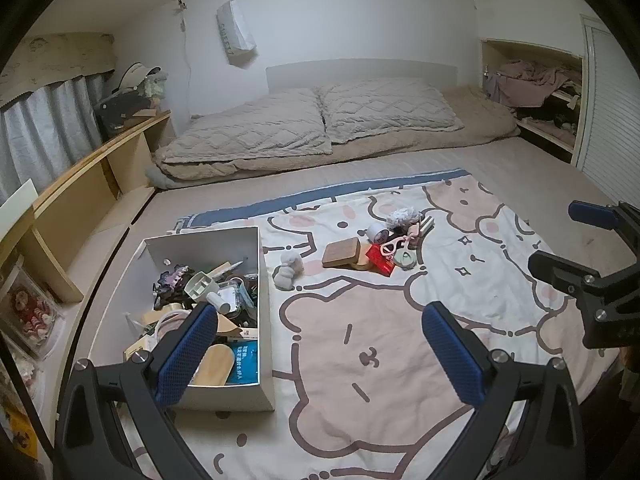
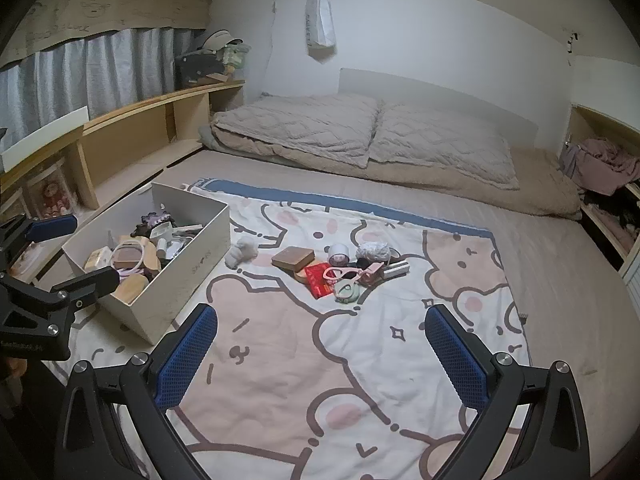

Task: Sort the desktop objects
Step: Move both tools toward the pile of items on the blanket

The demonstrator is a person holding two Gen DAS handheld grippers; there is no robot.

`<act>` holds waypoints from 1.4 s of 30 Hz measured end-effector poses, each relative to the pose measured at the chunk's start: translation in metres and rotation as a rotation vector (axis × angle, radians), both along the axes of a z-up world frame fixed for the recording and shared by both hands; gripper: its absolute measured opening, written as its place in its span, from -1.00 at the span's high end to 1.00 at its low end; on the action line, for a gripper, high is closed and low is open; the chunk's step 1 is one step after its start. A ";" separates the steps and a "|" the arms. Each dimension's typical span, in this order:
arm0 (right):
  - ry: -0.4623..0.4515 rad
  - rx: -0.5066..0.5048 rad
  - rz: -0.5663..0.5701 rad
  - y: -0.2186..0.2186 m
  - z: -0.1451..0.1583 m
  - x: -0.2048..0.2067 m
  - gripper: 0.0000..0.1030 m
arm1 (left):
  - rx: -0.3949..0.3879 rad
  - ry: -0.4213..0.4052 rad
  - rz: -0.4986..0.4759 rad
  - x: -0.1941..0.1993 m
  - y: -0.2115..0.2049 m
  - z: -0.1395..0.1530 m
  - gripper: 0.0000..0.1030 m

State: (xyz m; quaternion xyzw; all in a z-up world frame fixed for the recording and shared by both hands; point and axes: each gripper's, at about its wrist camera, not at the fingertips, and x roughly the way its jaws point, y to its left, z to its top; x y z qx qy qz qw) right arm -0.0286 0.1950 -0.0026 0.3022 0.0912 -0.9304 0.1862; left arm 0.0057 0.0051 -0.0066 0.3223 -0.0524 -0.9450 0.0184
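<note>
Left gripper (image 1: 320, 344): tilted downward over the cartoon-print blanket (image 1: 380, 360), jaws spread wide, nothing between the blue pads. Its left finger overlaps the near right corner of the white box (image 1: 264, 320) in its own view.

Right gripper (image 2: 320, 344): same downward tilt, jaws fully apart and empty, hovering over bare blanket to the right of the left one.

Left side: white box stands on the blanket's left edge, open top, crowded with small items, among them a dark hair claw, wooden pieces and a blue packet.

Just right of the box: a small grey plush toy (image 1: 287, 270), lying alone.

Centre-right: loose pile of unsorted objects, touching or overlapping one another. Brown wooden block (image 1: 341, 253) on a round wooden disc; red packet (image 1: 380, 259); pink scissors (image 1: 394, 245) across it; pale green round item (image 1: 405, 259); roll of tape (image 1: 378, 233); white fluffy scrunchie (image 1: 403, 215).

Pile lies well ahead of both grippers; open blanket between.

Behind: two grey pillows (image 1: 320, 120) at the bed head; wooden shelf (image 1: 100, 168) along the left.
</note>
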 end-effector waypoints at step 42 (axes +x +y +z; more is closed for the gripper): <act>0.146 0.068 -0.088 0.094 0.010 0.011 -1.00 | -0.062 0.104 0.011 0.015 0.001 0.031 -0.99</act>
